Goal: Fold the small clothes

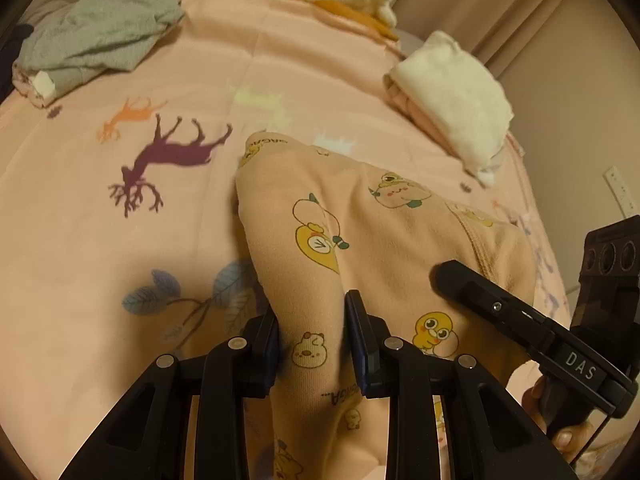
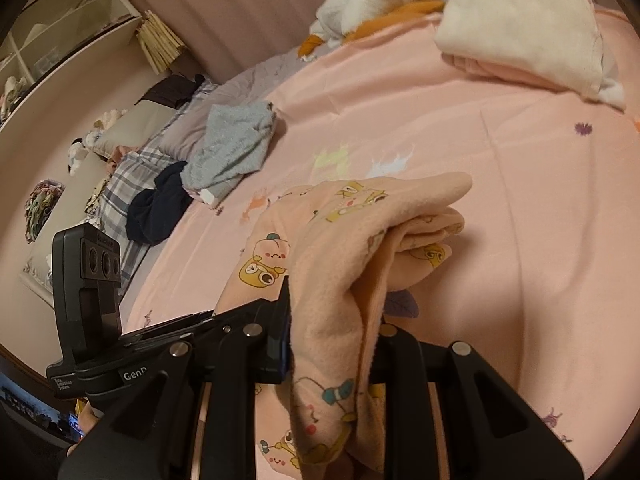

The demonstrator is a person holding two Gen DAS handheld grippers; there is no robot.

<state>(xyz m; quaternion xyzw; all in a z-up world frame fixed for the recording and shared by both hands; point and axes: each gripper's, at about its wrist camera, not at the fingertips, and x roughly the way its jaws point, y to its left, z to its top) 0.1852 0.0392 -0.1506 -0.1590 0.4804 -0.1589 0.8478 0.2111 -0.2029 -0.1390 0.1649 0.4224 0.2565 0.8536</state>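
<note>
Pink bedsheet [image 1: 120, 208] underneath; both claws [image 1: 312, 336] [image 2: 332, 320] pinch soft, bunched fleece garment [image 1: 360, 232]

The small garment [image 1: 360, 240] is peach with yellow chick and cartoon-fruit prints. The bedsheet [image 1: 120, 200] is pale pink, patterned with a purple deer, an orange deer and blue-grey leaves. Far left lies a grey garment [image 1: 100, 32]; far right, a cream-white folded pile [image 1: 452, 92]. Both hand-held grippers are black.

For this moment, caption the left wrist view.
Left gripper clamps cartoon-print peach garment above the pink bedsheet.
</note>
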